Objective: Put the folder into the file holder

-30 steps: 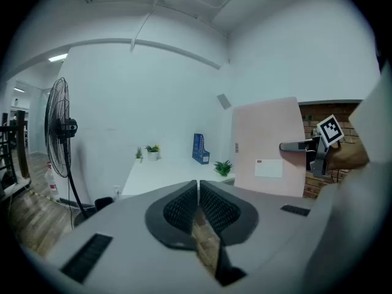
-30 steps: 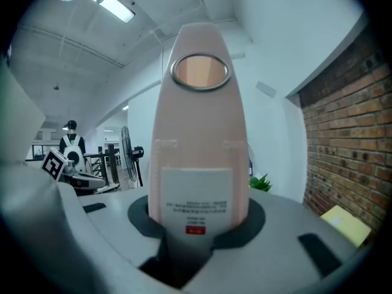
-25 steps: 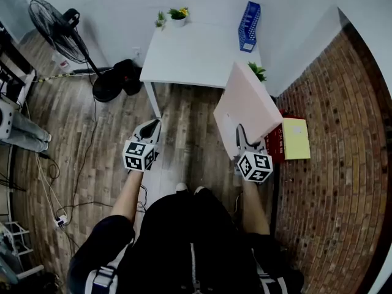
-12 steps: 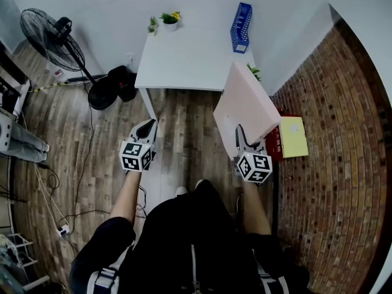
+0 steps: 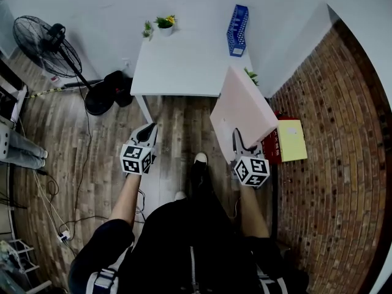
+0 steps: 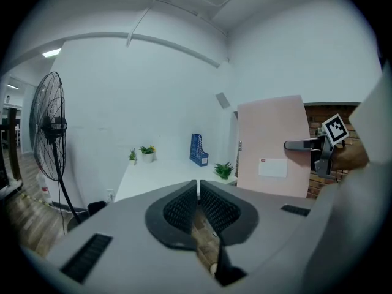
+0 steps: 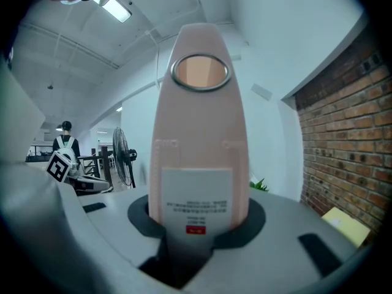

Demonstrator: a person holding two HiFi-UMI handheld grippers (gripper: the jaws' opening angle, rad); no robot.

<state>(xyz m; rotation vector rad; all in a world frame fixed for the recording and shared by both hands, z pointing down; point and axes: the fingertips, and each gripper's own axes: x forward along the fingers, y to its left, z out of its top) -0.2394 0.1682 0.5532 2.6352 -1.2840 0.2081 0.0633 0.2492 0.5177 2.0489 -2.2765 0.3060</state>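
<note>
Two claws show: the right claw (image 7: 196,220) grips the pink folder (image 5: 246,110), held in the air beside the surface (image 5: 184,63); the left claw (image 6: 198,196) is closed and empty. The holder (image 5: 237,22) stands on that surface.

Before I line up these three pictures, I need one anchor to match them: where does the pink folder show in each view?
Head view: pink folder right of centre, tilted up from the right gripper.
Left gripper view: right of centre, standing upright.
Right gripper view: dead centre, spine on, clamped between the jaws.
Shared landmark: the standing fan, at the left in all three views.
</note>
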